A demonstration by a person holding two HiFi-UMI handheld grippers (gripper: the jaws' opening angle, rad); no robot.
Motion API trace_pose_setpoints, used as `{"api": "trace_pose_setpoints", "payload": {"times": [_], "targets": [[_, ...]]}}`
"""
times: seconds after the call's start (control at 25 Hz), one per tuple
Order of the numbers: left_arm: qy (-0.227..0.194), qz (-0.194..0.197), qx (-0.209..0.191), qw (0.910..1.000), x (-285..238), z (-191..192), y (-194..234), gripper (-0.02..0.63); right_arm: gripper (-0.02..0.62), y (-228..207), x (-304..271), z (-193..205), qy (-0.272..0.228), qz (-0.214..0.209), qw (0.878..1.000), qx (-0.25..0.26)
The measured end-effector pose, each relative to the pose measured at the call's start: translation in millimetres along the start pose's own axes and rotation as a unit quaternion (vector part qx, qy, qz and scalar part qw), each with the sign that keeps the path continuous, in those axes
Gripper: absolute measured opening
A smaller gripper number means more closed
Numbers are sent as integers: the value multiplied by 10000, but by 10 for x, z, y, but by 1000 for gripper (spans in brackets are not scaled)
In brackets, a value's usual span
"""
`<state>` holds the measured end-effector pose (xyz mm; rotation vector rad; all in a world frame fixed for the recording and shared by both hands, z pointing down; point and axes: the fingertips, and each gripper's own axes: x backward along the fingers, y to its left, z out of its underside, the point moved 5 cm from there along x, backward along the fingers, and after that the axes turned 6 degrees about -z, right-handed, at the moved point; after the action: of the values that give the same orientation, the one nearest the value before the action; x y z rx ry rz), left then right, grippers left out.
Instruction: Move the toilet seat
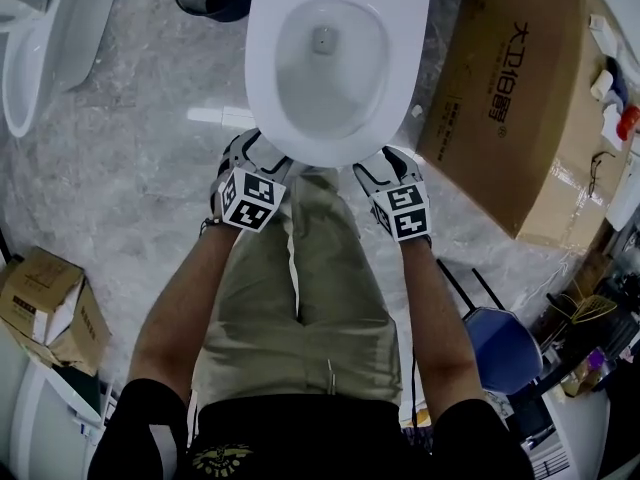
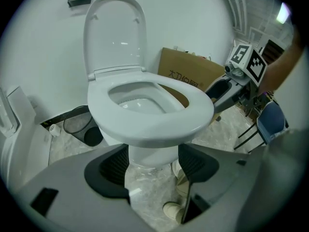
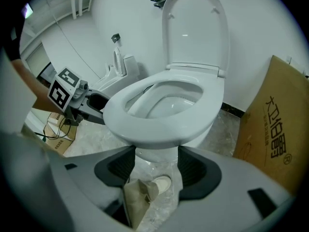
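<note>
Step in hand: pre-grasp. The white oval plastic toilet seat lies flat on the white ceramic bowl, and the white plastic lid stands upright at the wall. The left gripper and right gripper sit at the seat's front edge, 1 on each side of centre and just below the rim. Both sets of jaws are spread wide and hold nothing. Contact with the seat: cannot confirm. Judgement: seat not yet moved. The next move calls for setting the jaws onto the front lip, closing, then swinging the seat up about its rear hinge toward the lid.
</note>
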<state>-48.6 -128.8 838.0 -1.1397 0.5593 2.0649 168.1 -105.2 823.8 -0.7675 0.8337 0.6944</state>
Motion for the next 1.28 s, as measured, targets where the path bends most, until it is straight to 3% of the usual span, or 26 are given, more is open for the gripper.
{"api": "trace_pose_setpoints", "payload": {"times": [1.28], "targets": [[-8,-286,178,9994,771,-857,120,323,285,65,916,-765,-189,-327,9992,-156]]}}
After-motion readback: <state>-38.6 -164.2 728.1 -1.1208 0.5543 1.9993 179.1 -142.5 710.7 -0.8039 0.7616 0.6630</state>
